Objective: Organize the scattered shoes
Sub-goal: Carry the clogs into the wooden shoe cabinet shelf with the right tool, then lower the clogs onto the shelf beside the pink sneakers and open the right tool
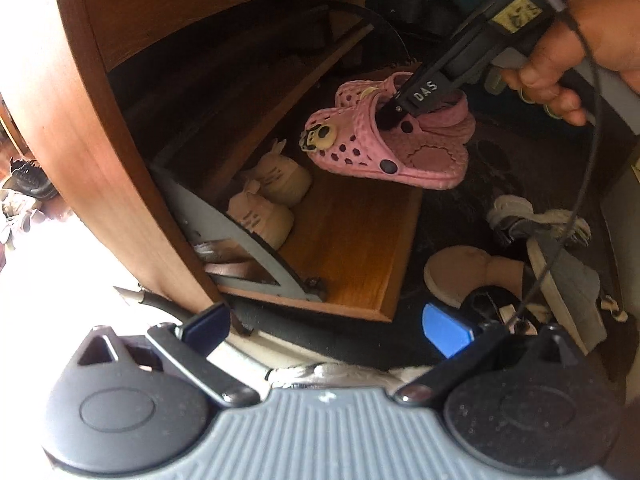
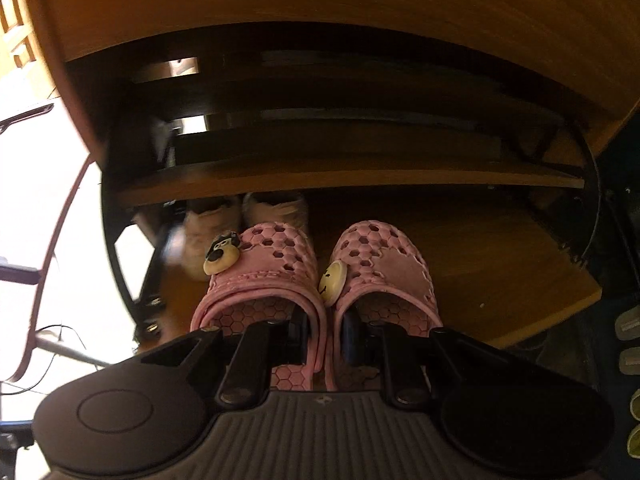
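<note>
Right gripper (image 2: 325, 332) fingers pinched on adjoining inner walls of pink clogs (image 1: 384, 148), held above cabinet shelf (image 1: 352, 240) beside beige baby shoes (image 1: 268, 200); left gripper (image 1: 324, 326) open, idle; slip risk: one clog dropping onto scattered slippers (image 1: 516, 272).

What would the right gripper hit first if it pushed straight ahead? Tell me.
The right gripper, pinching the pink clogs together by their inner walls, points into the wooden shoe cabinet. The clogs' toes would probably meet the pale baby shoes first, though depth is unclear.
</note>
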`<action>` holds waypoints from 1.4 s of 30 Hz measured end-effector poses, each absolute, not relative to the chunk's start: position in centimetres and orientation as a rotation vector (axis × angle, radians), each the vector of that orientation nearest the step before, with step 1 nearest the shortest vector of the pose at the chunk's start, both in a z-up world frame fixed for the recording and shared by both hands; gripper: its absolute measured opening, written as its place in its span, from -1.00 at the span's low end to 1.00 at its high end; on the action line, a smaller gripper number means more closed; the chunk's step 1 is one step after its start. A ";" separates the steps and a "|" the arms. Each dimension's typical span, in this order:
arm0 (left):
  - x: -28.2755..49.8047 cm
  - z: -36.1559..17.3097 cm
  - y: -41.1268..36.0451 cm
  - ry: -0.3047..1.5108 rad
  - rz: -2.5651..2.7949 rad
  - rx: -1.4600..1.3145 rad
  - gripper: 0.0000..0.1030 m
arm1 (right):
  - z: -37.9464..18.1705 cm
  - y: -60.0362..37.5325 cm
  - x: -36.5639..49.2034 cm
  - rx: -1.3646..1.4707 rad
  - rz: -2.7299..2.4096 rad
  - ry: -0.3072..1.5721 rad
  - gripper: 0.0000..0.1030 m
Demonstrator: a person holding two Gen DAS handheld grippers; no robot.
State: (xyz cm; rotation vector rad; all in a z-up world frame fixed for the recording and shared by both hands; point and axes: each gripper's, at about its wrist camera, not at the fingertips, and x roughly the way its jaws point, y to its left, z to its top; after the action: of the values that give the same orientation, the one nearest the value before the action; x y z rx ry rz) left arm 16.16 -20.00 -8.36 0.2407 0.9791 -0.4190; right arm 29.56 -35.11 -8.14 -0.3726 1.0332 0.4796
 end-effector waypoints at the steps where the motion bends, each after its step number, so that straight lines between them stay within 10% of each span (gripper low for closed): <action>1: 16.4 -8.4 -20.2 0.979 -0.418 0.239 1.00 | -8.5 -35.3 30.2 -0.378 0.475 1.037 -0.69; 42: 20.6 -11.7 -25.1 1.009 -0.478 0.185 0.99 | -18.6 -33.4 41.2 -0.380 0.439 1.015 -0.66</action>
State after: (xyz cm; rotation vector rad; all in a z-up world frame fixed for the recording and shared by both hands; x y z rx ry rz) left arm 20.60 -25.11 -11.70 0.1846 1.0087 -0.4777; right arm 41.21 -33.38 -18.57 -0.3802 1.0154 0.4390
